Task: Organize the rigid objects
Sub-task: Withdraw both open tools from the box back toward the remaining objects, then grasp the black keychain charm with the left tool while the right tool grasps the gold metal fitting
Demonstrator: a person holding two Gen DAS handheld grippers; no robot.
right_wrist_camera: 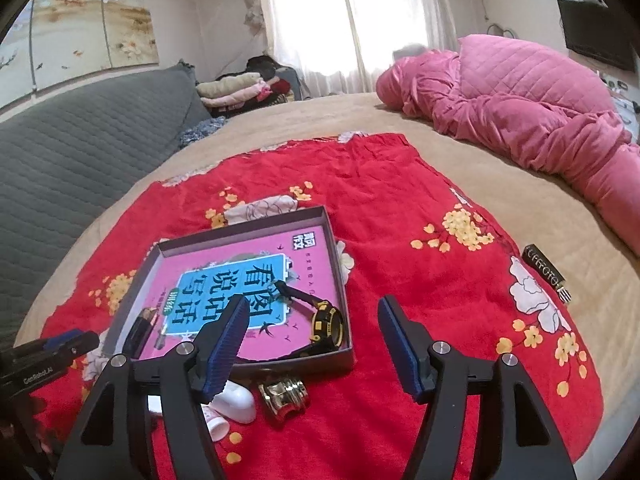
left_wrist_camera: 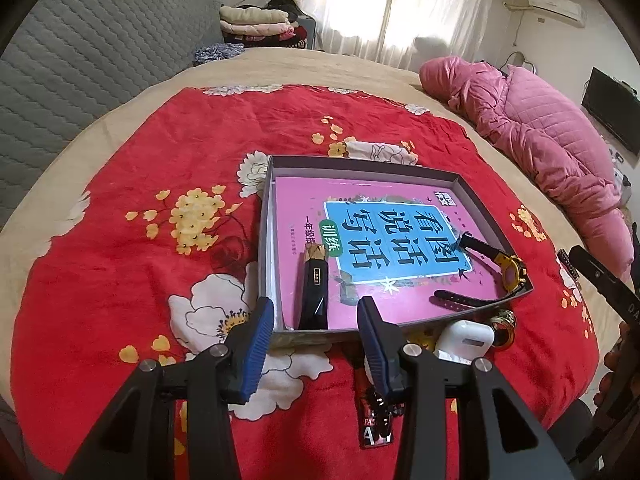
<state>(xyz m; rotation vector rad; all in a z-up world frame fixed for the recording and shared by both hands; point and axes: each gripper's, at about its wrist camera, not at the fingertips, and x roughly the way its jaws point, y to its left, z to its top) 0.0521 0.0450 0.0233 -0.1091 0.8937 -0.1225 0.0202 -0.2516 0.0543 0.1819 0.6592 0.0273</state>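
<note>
A shallow grey box (left_wrist_camera: 476,196) (right_wrist_camera: 347,354) lies on a red flowered blanket and holds a pink book (left_wrist_camera: 304,200) (right_wrist_camera: 244,258). On the book rest a black and gold lipstick-like tube (left_wrist_camera: 314,294) (right_wrist_camera: 140,330) and a yellow and black wristwatch (left_wrist_camera: 510,274) (right_wrist_camera: 326,324). My left gripper (left_wrist_camera: 316,328) hangs open just before the box's near wall, above the tube, with nothing between its fingers. My right gripper (right_wrist_camera: 314,344) is open too, near the box's near right corner and empty. In front of the box lie a white earbud case (left_wrist_camera: 464,338) (right_wrist_camera: 236,402) and a gold ornament (right_wrist_camera: 284,398) (left_wrist_camera: 504,326).
A small dark packet (left_wrist_camera: 374,424) lies under the left gripper's right finger. A dark bar with gold lettering (right_wrist_camera: 546,274) sits at the blanket's right edge. A pink quilted coat (right_wrist_camera: 520,108) lies at the far right, a grey sofa (right_wrist_camera: 80,160) at the left.
</note>
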